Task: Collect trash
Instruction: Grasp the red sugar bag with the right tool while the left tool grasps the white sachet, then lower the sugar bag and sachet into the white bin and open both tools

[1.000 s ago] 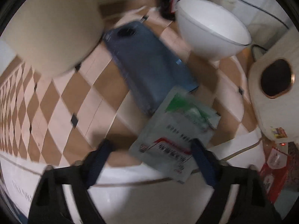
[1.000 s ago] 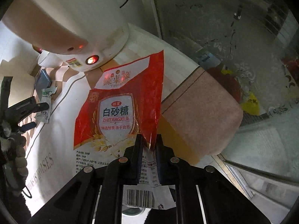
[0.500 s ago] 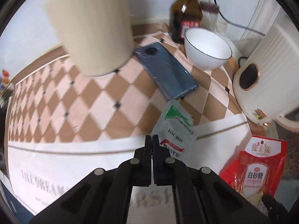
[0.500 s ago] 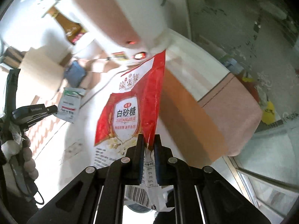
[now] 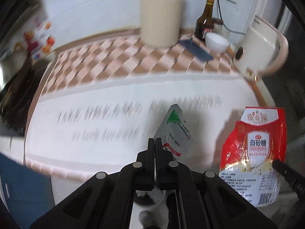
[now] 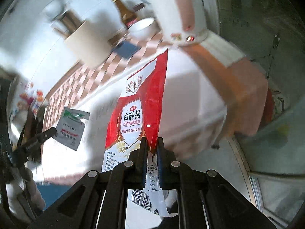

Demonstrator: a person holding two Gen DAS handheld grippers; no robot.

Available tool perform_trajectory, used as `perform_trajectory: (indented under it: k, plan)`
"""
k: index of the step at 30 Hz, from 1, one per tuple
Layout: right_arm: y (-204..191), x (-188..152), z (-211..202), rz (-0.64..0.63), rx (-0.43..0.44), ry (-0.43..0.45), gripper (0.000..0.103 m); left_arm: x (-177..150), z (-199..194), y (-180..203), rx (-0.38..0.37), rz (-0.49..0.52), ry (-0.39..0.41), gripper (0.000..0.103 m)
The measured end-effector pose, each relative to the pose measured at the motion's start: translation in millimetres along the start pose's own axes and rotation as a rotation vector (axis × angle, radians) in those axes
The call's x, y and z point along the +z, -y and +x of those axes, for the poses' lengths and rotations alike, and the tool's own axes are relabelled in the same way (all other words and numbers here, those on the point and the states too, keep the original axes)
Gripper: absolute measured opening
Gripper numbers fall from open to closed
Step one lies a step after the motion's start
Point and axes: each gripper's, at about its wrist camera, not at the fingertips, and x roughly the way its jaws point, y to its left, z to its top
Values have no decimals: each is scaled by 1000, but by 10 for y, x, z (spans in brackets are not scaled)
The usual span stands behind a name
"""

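Left gripper (image 5: 154, 143) is clamped on a silver foil sachet (image 5: 174, 131); right gripper (image 6: 151, 143) is clamped on a red plastic sugar bag (image 6: 141, 103). Both hang above a white-bordered, brown-checkered tablecloth (image 5: 114, 61), with a cream cylindrical utensil holder (image 5: 161, 21) at 12 o'clock against the white wall.

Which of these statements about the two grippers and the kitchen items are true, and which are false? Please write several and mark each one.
1. The right gripper is shut on the red sugar bag. True.
2. The left gripper is open and holds nothing. False: it is shut on the silver sachet.
3. The white bowl stands beside the dark bottle. True.
4. The phone lies inside the white bowl. False: it lies flat on the checkered cloth.
5. The beige holder contains wooden utensils. True.
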Motion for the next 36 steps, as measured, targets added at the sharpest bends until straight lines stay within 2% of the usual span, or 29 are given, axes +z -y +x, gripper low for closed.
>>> perform_trajectory:
  k: [6,8,12,16,18,21,24,28,33,36]
  plan:
    - [-217,-1207,-26,-40,2,-132,9,-1079,21,-566,11,-40,-129,0]
    - [-241,-1652,133,-43,-8,-218,9,-1444,179,-739,11,-72,-207,0]
    - [-218,-2281,578,-47,-34,-357,9,-1912,625,-935,23,-119,-314,0]
    - [-158,-2757,1358,-64,-74,-470,9,-2239,1378,-1103,-12,-217,-426,0]
    - [-96,-2939,1862,-64,-88,-513,9,-2404,1916,-1202,-48,-297,-493,0]
    - [14,-3097,2711,-59,-102,-556,9,-2623,2705,-1294,-60,-355,-547,0]
    - [120,-3296,3657,-69,-119,-590,9,-2839,3461,-1320,-72,-378,-592,0]
    - [117,-3514,4659,-138,-139,-630,9,-3073,4307,-1279,-80,-359,-653,0]
    - [80,-3728,5420,-201,-141,-659,9,-3407,5012,-1245,-83,-331,-741,0]
    - [14,-3853,5683,-217,-131,-674,9,-3492,5147,-1249,-69,-317,-762,1]
